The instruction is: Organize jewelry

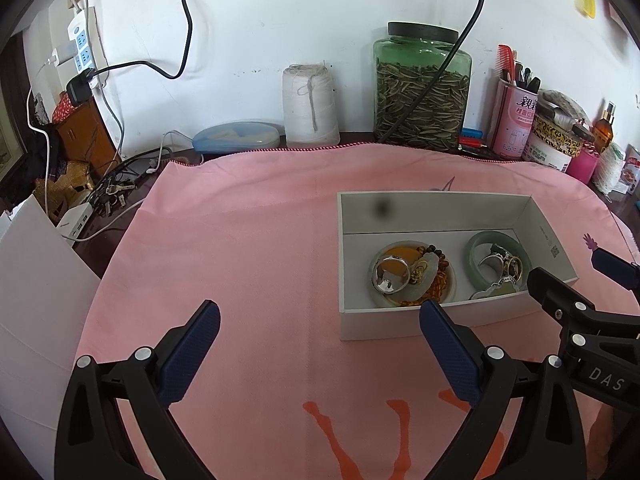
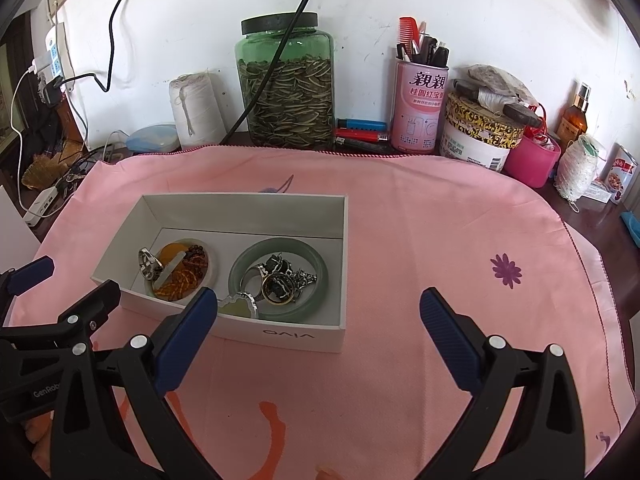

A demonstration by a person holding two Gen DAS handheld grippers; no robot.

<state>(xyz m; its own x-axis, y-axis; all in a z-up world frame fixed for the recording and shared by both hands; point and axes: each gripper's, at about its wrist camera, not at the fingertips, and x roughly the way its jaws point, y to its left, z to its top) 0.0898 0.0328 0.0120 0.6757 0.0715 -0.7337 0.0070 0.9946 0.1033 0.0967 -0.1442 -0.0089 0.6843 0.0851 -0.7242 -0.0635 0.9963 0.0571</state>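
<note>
A white open box lies on the pink cloth. Inside it lie a pale jade bangle with rings, and a small dish with a silver ring, beads and an amber piece. My left gripper is open and empty, in front of the box to its left. My right gripper is open and empty, near the box's front right corner; its fingers also show in the left wrist view.
Along the wall stand a green jar of seeds, a white thread spool, a pink can of pens, tins, a pink cup and lighters. Cables, keys and a power strip lie left.
</note>
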